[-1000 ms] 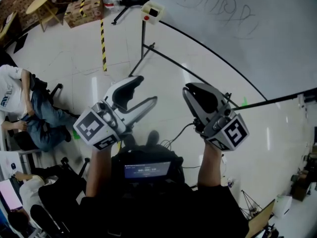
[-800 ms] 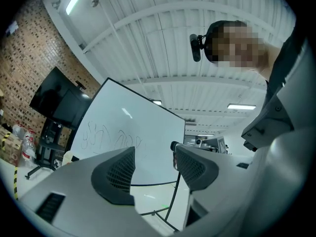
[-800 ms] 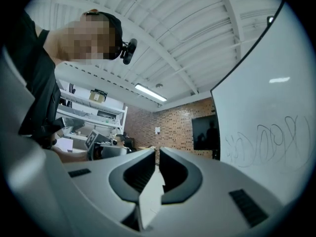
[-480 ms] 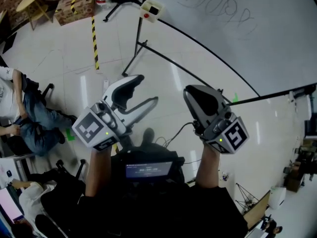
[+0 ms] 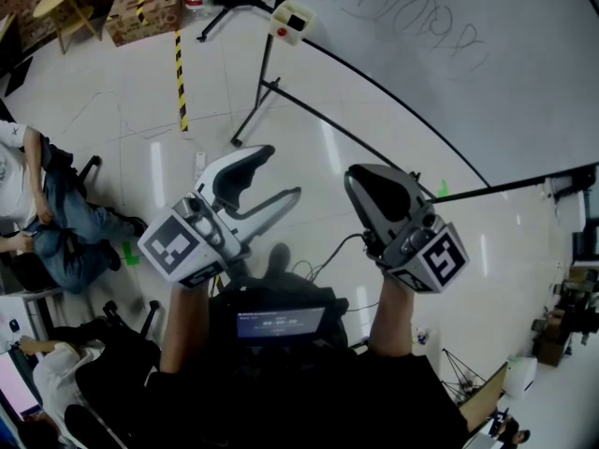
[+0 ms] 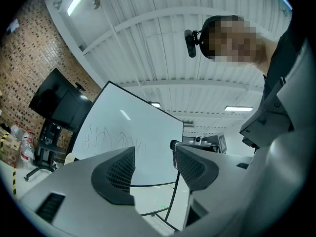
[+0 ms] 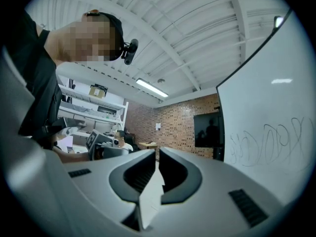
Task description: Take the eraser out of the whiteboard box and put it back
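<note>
Both bare forearms reach forward side by side from 6 o'clock in the head view, holding the tools roughly level above the floor (image 5: 140, 110). The left tongs (image 5: 284, 171) stand open with nothing between them. The right tongs (image 5: 356, 181) are closed, pad against pad, and empty. A small box (image 5: 288, 21) sits at the whiteboard's (image 5: 487, 54) corner, at 12 o'clock from the left tongs and 11 o'clock from the right, well apart from both. It looks like the eraser's box, though the eraser is too small to make out. The tongs are smooth pale-grey shells with dark ribbed pads. The box is cream and rounded, with a red spot. The board is glossy and faintly scribbled, on a thin dark stand (image 5: 281, 96). The floor is shiny pale tile.
</note>
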